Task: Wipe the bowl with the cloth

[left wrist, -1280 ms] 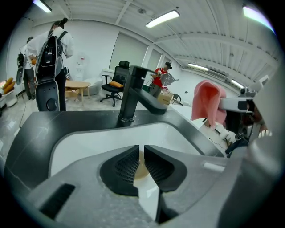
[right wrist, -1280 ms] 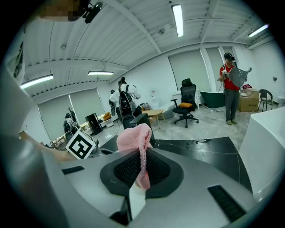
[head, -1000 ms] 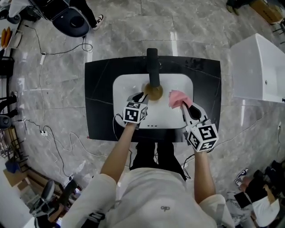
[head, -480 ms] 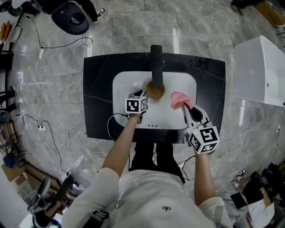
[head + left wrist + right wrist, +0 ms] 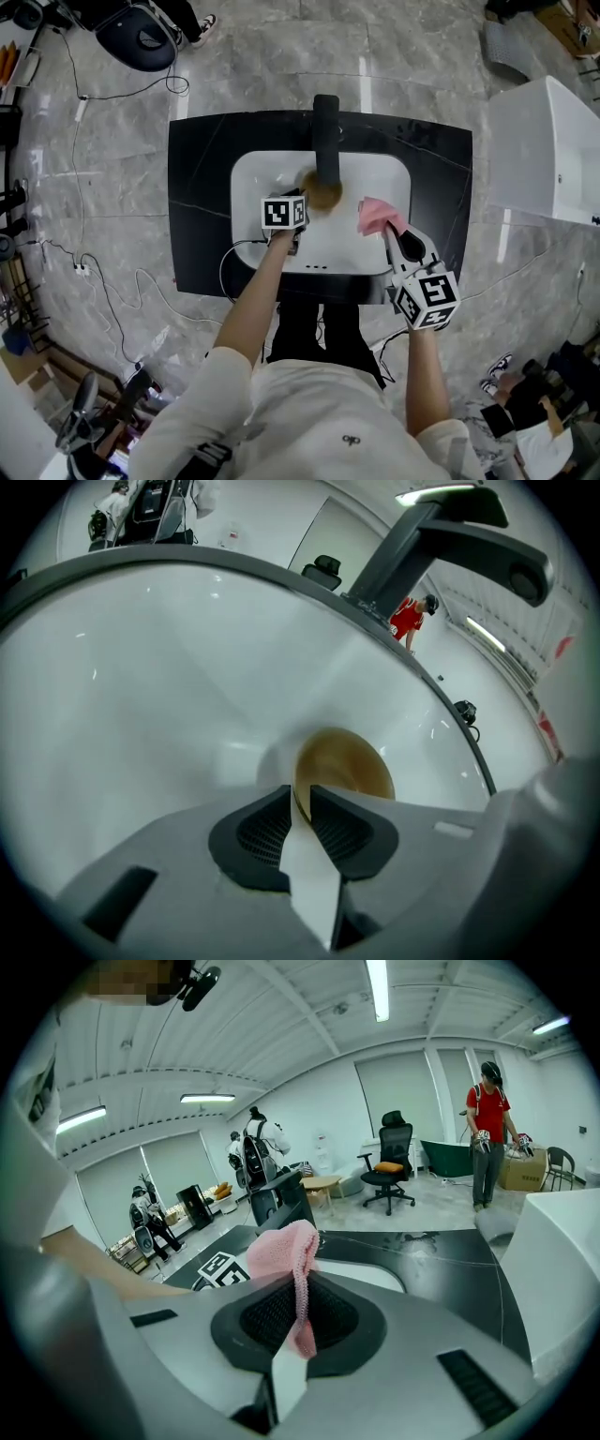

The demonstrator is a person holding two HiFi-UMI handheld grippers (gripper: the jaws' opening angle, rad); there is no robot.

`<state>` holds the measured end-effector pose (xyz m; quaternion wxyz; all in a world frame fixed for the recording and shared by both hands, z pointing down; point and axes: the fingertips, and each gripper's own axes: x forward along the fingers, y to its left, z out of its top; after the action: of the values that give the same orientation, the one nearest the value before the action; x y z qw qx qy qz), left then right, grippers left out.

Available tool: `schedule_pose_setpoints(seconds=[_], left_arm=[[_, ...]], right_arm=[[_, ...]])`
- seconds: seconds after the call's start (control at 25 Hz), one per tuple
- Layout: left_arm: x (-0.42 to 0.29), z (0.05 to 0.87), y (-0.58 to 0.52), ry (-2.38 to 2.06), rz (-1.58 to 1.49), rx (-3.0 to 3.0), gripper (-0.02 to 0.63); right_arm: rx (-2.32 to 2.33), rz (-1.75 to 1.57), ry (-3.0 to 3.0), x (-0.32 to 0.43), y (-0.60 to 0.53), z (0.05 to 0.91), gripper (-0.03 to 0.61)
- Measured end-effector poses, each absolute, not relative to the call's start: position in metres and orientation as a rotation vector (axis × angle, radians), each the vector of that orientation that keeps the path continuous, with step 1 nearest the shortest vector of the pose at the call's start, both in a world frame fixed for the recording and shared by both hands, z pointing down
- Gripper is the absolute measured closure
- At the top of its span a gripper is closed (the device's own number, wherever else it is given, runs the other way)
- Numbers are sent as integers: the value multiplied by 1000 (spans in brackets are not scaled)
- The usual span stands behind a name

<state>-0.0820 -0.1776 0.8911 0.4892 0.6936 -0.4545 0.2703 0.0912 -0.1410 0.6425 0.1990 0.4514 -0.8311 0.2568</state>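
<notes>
Left claw (image 5: 300, 794), jaws just closing, pinches the rim of a tan bowl (image 5: 352, 766); right claw (image 5: 302, 1290) clamps the pink cloth (image 5: 281, 1251).

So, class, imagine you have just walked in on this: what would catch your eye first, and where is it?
The pink cloth stands out most, clamped in the right gripper over the right edge of the white sink. Next comes the golden-brown bowl, sitting in that sink under the black faucet. The left gripper has just been closing its jaws with the bowl's rim between them.
</notes>
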Motion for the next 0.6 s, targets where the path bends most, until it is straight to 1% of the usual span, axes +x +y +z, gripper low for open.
schedule_pose_setpoints(seconds=[0.08,0.28,0.6], left_arm=[[-81,891,-178,-1102,666,1689,555],[-77,899,-176,-1087,717,1709,583],[-69,881,-169,-1093,756,1758,594]], right_arm=[[1264,719,-2320,93,-140,643,563],[1264,716,-2310,98,-137,645,563],[1275,713,-2311,100,-137,642,563]])
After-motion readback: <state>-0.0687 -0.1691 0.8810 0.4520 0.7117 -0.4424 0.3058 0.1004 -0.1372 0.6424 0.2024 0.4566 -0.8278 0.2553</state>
